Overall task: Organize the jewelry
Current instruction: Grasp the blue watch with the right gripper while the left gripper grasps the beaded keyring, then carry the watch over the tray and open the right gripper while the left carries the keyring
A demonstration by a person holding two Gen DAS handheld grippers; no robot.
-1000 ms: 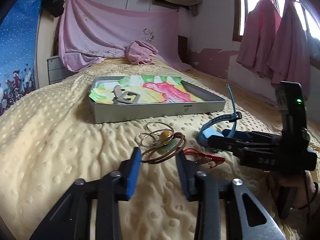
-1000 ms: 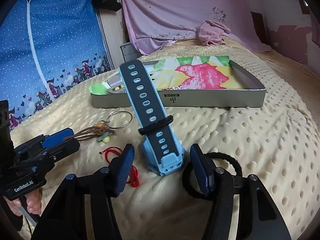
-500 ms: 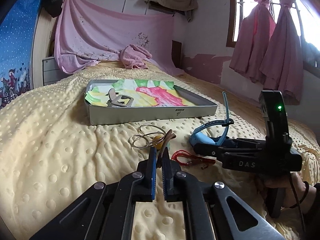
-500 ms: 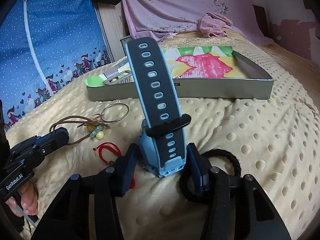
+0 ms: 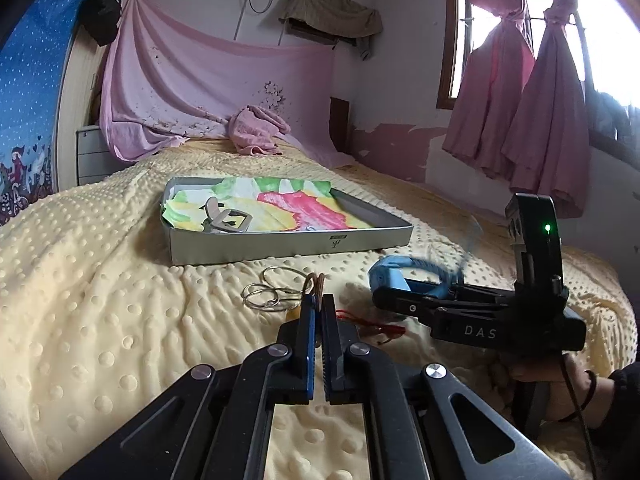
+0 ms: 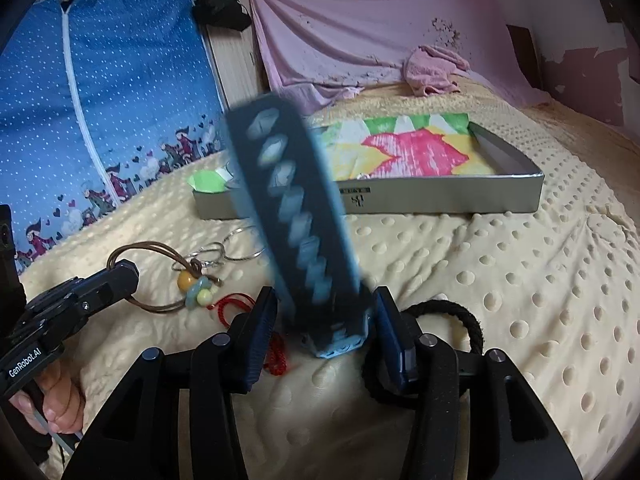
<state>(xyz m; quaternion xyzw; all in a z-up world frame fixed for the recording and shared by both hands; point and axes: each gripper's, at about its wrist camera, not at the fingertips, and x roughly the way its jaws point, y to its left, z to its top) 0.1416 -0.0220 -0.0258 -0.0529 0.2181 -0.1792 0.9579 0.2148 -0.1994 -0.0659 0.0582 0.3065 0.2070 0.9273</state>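
My left gripper is shut on the brown cord necklace, whose beads and cord loop lie on the yellow bedspread. Silver rings lie just beyond it. My right gripper is shut on the blue watch, its strap standing up and blurred; it also shows in the left wrist view. A red string bracelet lies between the grippers. A black hair tie lies under the right finger.
A grey metal tray lined with colourful paper stands further up the bed, holding a metal bottle opener. A pink cloth lies at the bed's head. A wall and pink curtains are to the right.
My left gripper closed on the brown cord necklace and has lifted the cord. My right gripper closed on the blue watch, and its strap is now swinging.
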